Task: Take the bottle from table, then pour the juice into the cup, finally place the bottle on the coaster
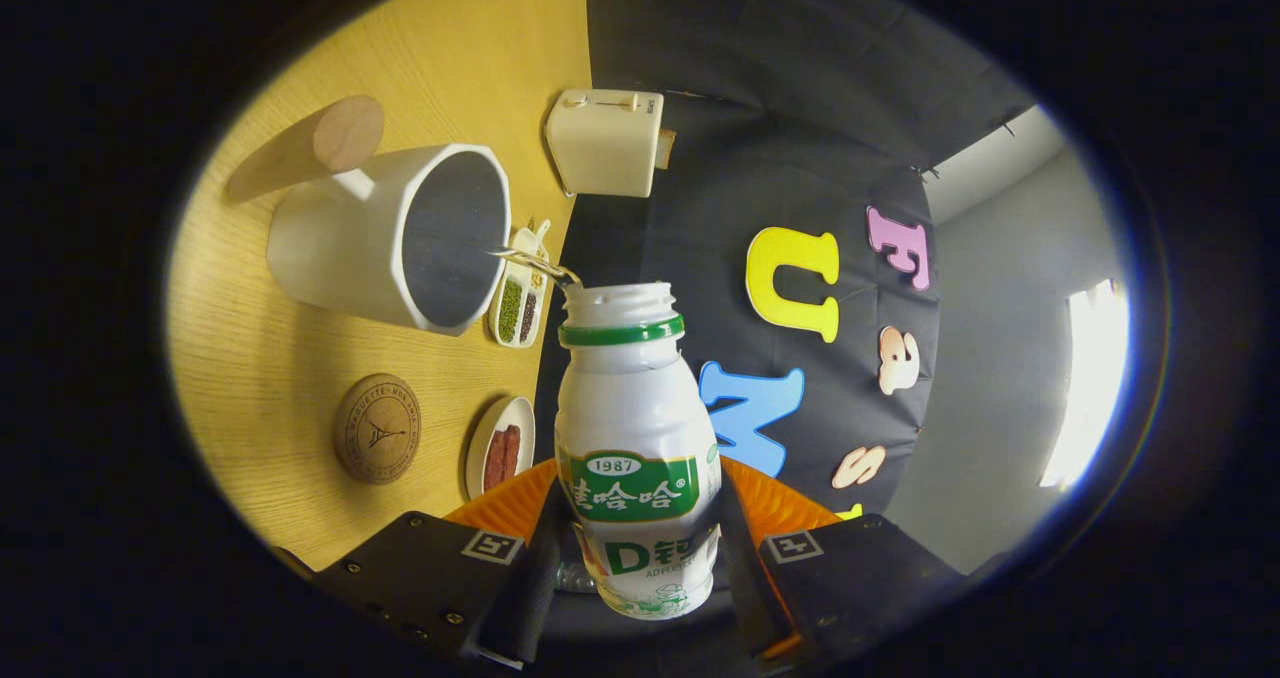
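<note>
Tongs [640,558] pinch tilted bottle [636,438]; juice stream [535,263] enters cup [385,238]. Pour underway; placing on coaster [377,428] remains.

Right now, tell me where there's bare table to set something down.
The gripper is shut on the bottle, pouring into the cup. Bare table lies between the cup and the coaster, and beyond the cup toward the toaster. It is crowded by the divided dish and the small plate.
</note>
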Demonstrator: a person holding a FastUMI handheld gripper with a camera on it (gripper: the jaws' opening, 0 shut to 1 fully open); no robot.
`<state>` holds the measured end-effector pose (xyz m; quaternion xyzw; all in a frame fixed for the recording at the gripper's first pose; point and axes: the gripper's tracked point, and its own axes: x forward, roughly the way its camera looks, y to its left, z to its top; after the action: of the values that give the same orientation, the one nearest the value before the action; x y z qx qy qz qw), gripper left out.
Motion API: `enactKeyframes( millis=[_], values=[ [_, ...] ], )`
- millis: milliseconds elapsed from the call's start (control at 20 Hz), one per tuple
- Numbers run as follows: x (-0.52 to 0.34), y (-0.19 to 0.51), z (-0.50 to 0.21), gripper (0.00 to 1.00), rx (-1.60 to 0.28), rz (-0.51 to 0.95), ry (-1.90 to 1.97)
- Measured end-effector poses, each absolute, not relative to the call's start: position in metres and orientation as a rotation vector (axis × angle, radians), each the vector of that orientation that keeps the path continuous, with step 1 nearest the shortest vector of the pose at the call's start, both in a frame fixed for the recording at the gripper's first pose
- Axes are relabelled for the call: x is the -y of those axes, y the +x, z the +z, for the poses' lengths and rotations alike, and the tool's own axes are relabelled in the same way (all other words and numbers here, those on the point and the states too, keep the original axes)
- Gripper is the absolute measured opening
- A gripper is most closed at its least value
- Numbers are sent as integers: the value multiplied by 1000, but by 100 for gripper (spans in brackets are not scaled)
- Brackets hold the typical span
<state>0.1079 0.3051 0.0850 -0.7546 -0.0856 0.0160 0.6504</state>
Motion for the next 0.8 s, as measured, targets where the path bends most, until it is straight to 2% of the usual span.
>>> enactKeyframes(
  millis=[800],
  values=[
    [-310,106,90,73,209,31,-1791]
  ],
)
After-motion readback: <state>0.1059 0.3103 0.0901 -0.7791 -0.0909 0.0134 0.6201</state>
